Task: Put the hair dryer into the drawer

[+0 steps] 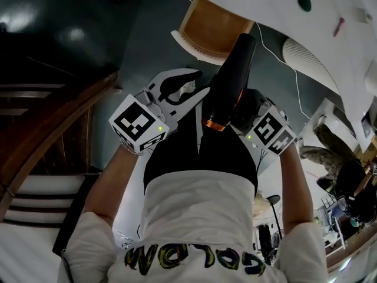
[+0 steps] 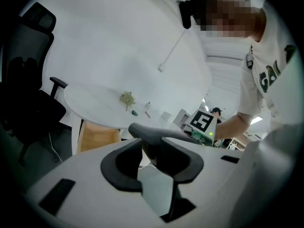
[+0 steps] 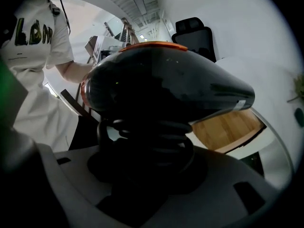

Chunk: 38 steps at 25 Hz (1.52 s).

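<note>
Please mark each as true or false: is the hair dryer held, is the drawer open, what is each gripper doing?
1. The right gripper grips the hair dryer. True.
2. The drawer is shut. False: it stands pulled out under the white table, with its bare wooden inside showing.
3. The left gripper is clamped on the hair dryer. False: its jaws stand apart with nothing between them.
4. The hair dryer is black with an orange ring at one end. True.
5. The hair dryer already lies in the drawer. False: it is in the air in the right gripper, short of the drawer.
</note>
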### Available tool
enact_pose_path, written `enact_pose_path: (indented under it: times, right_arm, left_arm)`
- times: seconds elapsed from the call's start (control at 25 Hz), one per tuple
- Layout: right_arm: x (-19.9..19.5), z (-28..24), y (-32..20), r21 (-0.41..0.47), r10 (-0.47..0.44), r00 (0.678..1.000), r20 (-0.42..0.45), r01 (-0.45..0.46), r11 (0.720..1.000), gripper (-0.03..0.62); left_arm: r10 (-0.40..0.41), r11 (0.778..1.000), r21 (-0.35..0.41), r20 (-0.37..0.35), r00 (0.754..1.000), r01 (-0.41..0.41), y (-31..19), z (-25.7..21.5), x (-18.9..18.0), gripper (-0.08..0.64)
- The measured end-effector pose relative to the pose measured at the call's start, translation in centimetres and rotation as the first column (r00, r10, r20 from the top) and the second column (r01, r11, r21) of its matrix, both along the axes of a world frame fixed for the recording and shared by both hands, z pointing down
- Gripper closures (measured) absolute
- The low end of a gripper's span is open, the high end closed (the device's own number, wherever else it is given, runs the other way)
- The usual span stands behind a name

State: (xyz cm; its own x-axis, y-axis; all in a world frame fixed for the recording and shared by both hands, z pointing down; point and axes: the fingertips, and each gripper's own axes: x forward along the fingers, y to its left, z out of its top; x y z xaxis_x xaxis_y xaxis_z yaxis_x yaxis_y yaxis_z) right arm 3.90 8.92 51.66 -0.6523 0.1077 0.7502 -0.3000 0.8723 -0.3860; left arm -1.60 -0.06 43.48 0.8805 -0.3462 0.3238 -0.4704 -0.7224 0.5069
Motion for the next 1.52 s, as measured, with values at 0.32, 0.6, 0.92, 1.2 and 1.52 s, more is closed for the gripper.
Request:
enact_pose_path:
  times: [0.32,0.6,0.92,1.2,1.52]
  right_arm:
    - [0.2,2.5,-1.7,-0.085,-0.057,0.998,-0.036,0.054,0.995,0.349]
    - [0.5,4.7,-4.1,-0.135,-0.078,0.995,-0.055,0.07,0.988,0.348]
    - [1.3,7.0,-7.6,-0.169,-0.116,0.987,-0.115,0.095,0.981,0.348]
    - [1.3,8.9,-10.3,-0.193,-0.107,0.981,-0.16,0.075,0.978,0.348]
    - [1.6,9.8,-12.0,-0.183,-0.095,0.973,-0.21,0.056,0.981,0.348]
  left_arm:
    - [0.028,1.0,-0.004,0.048,0.998,-0.028,-1.6,3.1,-0.2,0.457]
    - [0.046,0.999,-0.027,0.098,0.994,-0.044,-3.8,5.5,0.2,0.517]
    - [0.101,0.995,-0.039,0.181,0.978,-0.096,-6.4,7.7,0.5,0.538]
    - [0.142,0.99,-0.032,0.258,0.955,-0.139,-8.8,9.6,0.4,0.54]
    - [0.159,0.987,-0.028,0.346,0.925,-0.159,-10.1,10.6,0.5,0.543]
